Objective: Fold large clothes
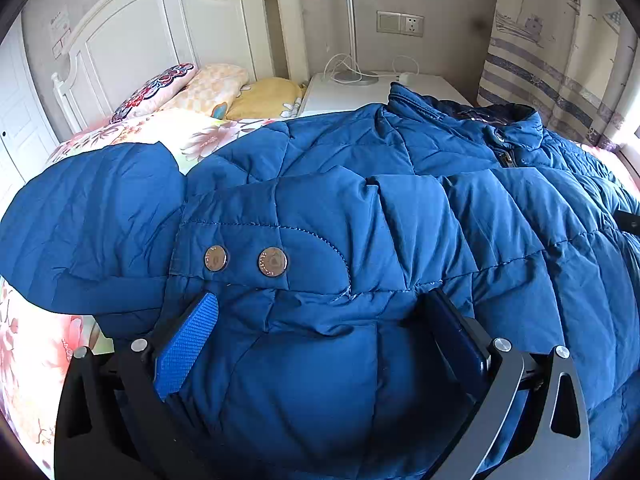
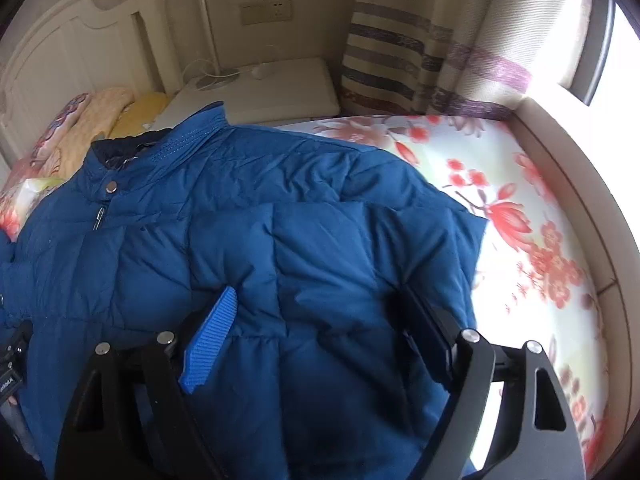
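Note:
A blue quilted puffer jacket [image 1: 360,208] lies on the bed, collar toward the nightstand, and it also fills the right wrist view [image 2: 248,220]. My left gripper [image 1: 320,312] has its jaws wide apart with the jacket's hem bulging between the blue pads [image 1: 188,344], close to a tab with two metal snaps [image 1: 272,262]. My right gripper [image 2: 320,312] also stands wide, with jacket cloth bunched between its fingers [image 2: 212,340]. Whether either one pinches the cloth is hidden.
The bed has a floral sheet [image 2: 520,216]. Pillows [image 1: 208,88] lie by the white headboard [image 1: 160,32]. A white nightstand [image 1: 360,88] with a lamp base and cables stands beyond the collar. A striped curtain [image 2: 400,60] and a window are at right.

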Demonstrator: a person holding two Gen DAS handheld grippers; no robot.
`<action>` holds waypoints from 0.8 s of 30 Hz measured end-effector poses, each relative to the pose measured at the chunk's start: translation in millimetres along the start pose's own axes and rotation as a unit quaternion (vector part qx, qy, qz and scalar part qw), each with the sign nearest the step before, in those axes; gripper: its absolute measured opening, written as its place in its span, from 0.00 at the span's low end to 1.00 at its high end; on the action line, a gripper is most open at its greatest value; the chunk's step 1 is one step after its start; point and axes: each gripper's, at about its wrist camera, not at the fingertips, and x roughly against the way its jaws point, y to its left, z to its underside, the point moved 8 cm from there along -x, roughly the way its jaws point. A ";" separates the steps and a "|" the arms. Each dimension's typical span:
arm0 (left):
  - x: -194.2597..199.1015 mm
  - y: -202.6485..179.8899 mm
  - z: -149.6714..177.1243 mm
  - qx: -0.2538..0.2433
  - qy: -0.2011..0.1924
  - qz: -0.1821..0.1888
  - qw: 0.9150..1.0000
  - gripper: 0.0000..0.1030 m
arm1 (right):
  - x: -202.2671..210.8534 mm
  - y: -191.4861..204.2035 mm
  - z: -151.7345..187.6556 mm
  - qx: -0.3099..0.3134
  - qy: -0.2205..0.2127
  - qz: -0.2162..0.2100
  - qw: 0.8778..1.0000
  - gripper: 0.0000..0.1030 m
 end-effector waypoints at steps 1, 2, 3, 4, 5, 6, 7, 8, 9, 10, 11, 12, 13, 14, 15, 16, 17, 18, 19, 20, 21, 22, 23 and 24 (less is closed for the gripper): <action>-0.2 -0.1 -0.3 0.000 0.000 0.000 1.000 0.96 | 18.6 15.4 3.0 0.015 -0.028 -0.022 0.999 0.79; -0.4 -0.1 -0.5 0.000 0.001 0.000 1.000 0.96 | 34.2 34.7 10.1 0.045 -0.047 -0.040 0.997 0.79; -0.3 0.0 -0.5 0.000 0.001 0.000 1.000 0.96 | 41.8 50.3 18.9 0.076 -0.053 -0.046 0.995 0.80; -0.2 0.0 -0.6 0.000 0.000 0.000 1.000 0.96 | 45.0 69.4 31.5 0.116 -0.051 -0.050 0.991 0.80; -0.2 0.2 -0.4 0.001 -0.001 0.000 1.000 0.96 | 41.3 85.4 45.7 0.148 -0.038 -0.056 0.987 0.81; -0.1 0.2 -0.4 0.002 -0.001 0.000 1.000 0.96 | 34.0 94.8 57.2 0.167 -0.025 -0.057 0.984 0.81; 0.1 0.3 -0.4 0.003 -0.002 0.000 1.000 0.96 | 24.8 97.4 65.5 0.177 -0.022 -0.044 0.983 0.82; 0.4 0.1 -0.6 0.004 -0.003 0.001 1.000 0.96 | 21.5 95.7 65.9 0.163 -0.020 -0.047 0.985 0.83; 0.2 0.2 -0.6 0.004 -0.003 0.002 1.000 0.96 | 22.6 92.2 63.2 0.145 -0.014 -0.043 0.988 0.84; 0.3 0.0 -0.7 0.004 -0.004 0.002 1.000 0.96 | 27.2 86.8 62.0 0.125 -0.009 -0.027 0.992 0.83; 0.0 -0.1 -0.9 0.005 -0.004 0.002 1.000 0.96 | 36.6 86.0 61.4 0.109 -0.015 -0.025 0.994 0.83; -0.1 -0.3 -0.7 0.005 -0.004 0.002 1.000 0.96 | 49.4 90.8 64.4 0.103 -0.029 -0.044 0.993 0.84; -0.1 -0.6 -0.7 0.004 -0.004 0.002 1.000 0.96 | 56.6 95.3 67.6 0.105 -0.037 -0.053 0.992 0.84; -0.1 -0.3 -0.9 0.004 -0.004 0.001 1.000 0.96 | 64.2 101.8 74.4 0.115 -0.043 -0.049 0.991 0.84; 0.0 0.1 -1.0 0.005 -0.004 0.002 1.000 0.96 | 68.5 109.3 83.2 0.129 -0.044 -0.048 0.989 0.84; 0.1 0.4 -1.1 0.005 -0.004 0.002 1.000 0.96 | 70.7 111.6 90.1 0.139 -0.043 -0.052 0.988 0.85; 0.3 0.1 -1.1 0.005 -0.004 0.002 1.000 0.96 | 69.8 115.2 99.6 0.150 -0.039 -0.051 0.987 0.85; 0.6 0.0 -1.1 0.004 -0.005 0.002 1.000 0.96 | 66.6 114.7 106.1 0.158 -0.035 -0.041 0.986 0.86; 1.4 0.1 -1.1 0.006 -0.007 0.002 1.000 0.96 | 61.0 114.0 110.3 0.165 -0.031 -0.028 0.985 0.86; 3.3 0.5 -1.1 0.008 -0.012 0.005 1.000 0.96 | 57.6 114.9 110.7 0.163 -0.032 -0.024 0.986 0.87; 5.6 1.4 -1.1 0.011 -0.016 0.009 1.000 0.96 | 57.5 116.8 110.0 0.162 -0.034 -0.019 0.986 0.89; 10.6 3.8 -1.4 0.019 -0.025 0.021 0.999 0.96 | 56.8 117.3 108.9 0.163 -0.036 -0.013 0.986 0.91; 18.2 8.6 -1.6 0.033 -0.035 0.037 0.998 0.96 | 56.6 117.5 109.3 0.165 -0.037 -0.009 0.985 0.91; 25.6 14.8 -1.2 0.048 -0.040 0.051 0.997 0.96 | 56.5 117.7 110.1 0.169 -0.040 -0.004 0.985 0.91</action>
